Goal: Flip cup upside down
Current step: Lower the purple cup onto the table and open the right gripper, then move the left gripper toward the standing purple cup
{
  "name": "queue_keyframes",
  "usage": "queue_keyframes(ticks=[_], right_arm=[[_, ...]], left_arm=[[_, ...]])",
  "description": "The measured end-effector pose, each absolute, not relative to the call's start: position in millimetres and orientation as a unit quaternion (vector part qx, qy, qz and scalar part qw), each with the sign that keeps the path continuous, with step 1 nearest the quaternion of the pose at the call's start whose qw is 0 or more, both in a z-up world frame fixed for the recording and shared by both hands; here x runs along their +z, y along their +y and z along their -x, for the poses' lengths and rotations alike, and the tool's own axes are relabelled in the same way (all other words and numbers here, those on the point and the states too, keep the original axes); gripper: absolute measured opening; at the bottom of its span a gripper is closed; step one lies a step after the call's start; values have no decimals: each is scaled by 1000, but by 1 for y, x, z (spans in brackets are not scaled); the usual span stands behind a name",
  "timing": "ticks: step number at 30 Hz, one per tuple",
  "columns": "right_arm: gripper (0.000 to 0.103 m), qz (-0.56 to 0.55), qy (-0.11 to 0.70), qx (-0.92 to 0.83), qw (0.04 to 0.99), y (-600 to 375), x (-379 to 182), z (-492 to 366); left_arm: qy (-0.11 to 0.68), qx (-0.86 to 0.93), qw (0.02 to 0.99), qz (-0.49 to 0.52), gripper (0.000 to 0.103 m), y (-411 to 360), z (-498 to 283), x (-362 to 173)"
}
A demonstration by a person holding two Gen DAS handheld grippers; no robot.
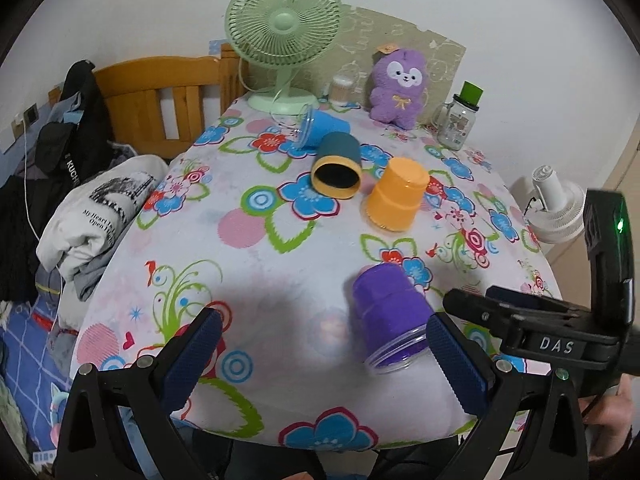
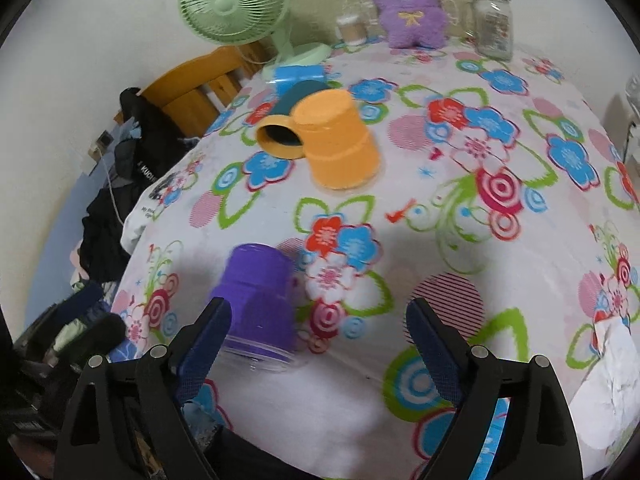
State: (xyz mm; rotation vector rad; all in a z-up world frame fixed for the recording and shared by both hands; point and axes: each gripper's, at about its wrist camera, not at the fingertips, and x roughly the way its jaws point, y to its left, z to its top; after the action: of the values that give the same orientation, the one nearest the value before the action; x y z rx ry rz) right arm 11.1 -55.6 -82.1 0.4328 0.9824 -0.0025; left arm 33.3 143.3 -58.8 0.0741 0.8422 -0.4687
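Observation:
A purple cup (image 1: 390, 314) stands upside down on the floral tablecloth (image 1: 256, 264), near the front edge; it also shows in the right wrist view (image 2: 256, 300). An orange cup (image 1: 396, 200) stands upside down further back, also in the right wrist view (image 2: 338, 142). A dark teal cup with a yellow rim (image 1: 336, 168) lies on its side. A blue cup (image 1: 322, 128) lies on its side behind it. My left gripper (image 1: 324, 356) is open and empty, its right pad beside the purple cup. My right gripper (image 2: 318, 344) is open and empty, its left pad next to the purple cup.
A green fan (image 1: 282, 36), a purple plush toy (image 1: 398, 84), a glass jar with a green lid (image 1: 458, 120) and a small container (image 1: 342, 90) stand along the back of the table. A wooden bed frame (image 1: 160, 96) with clothes is at the left.

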Motion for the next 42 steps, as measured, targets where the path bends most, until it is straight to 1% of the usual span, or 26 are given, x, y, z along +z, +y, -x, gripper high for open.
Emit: queue_keyframes(ticks=[14, 24, 42], right_arm=[[91, -260, 462, -41, 847, -111, -101, 17], [91, -277, 463, -43, 841, -124, -112, 19], [91, -292, 462, -44, 836, -133, -123, 22]], left_arm=[[398, -244, 883, -48, 103, 100, -55, -47], [422, -247, 870, -69, 103, 67, -68, -66], [489, -239, 835, -78, 103, 51, -90, -108]])
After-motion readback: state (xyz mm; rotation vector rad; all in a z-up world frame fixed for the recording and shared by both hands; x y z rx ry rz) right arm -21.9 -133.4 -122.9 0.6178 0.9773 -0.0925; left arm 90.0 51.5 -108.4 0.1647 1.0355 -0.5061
